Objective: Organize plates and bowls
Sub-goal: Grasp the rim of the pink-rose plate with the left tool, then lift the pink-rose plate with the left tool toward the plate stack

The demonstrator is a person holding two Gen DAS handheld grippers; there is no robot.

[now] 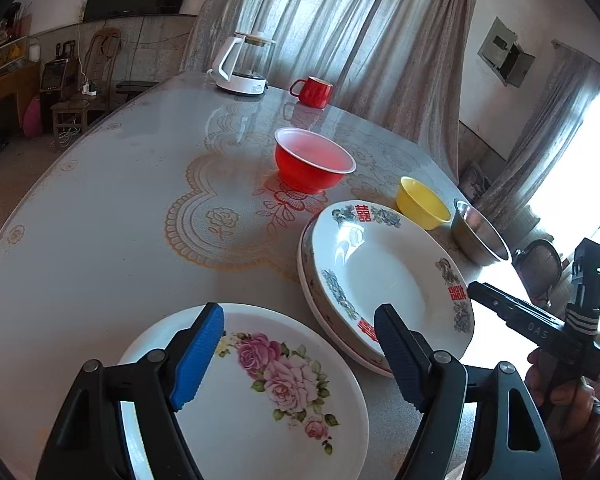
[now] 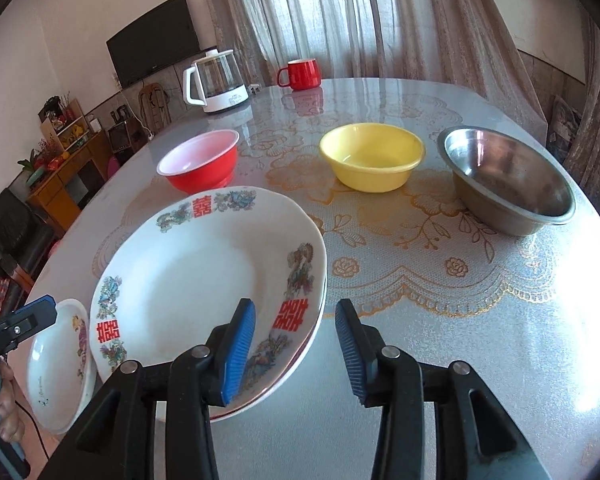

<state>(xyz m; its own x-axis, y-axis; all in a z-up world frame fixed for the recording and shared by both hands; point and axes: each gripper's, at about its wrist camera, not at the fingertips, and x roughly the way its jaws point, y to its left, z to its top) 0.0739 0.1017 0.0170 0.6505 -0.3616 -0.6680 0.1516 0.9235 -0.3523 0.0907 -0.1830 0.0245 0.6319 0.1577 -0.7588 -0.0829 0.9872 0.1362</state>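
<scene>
A: Condition of the left claw point(image 1: 300, 328)?

B: It stood wide open above the rose plate point(image 1: 260, 392), gripping nothing. That plate lay flat on the bench point(image 1: 100, 240), just beside the dragon-pattern plate stack point(image 1: 380, 272).

A: Hazard there?

B: A glazed rim gives the pads little purchase; a shallow bite would likely let the plate slip and chip the stack.

A: And the right claw point(image 2: 296, 348)?

B: Also open and empty, straddling the stack's near rim point(image 2: 296, 364). Closing unevenly could tip the upper plate.

A: The bowls?

B: The red bowl point(image 2: 200, 166), yellow bowl point(image 2: 372, 162) and steel bowl point(image 2: 508, 180) stood apart further back. A careless sweep could knock them.
</scene>
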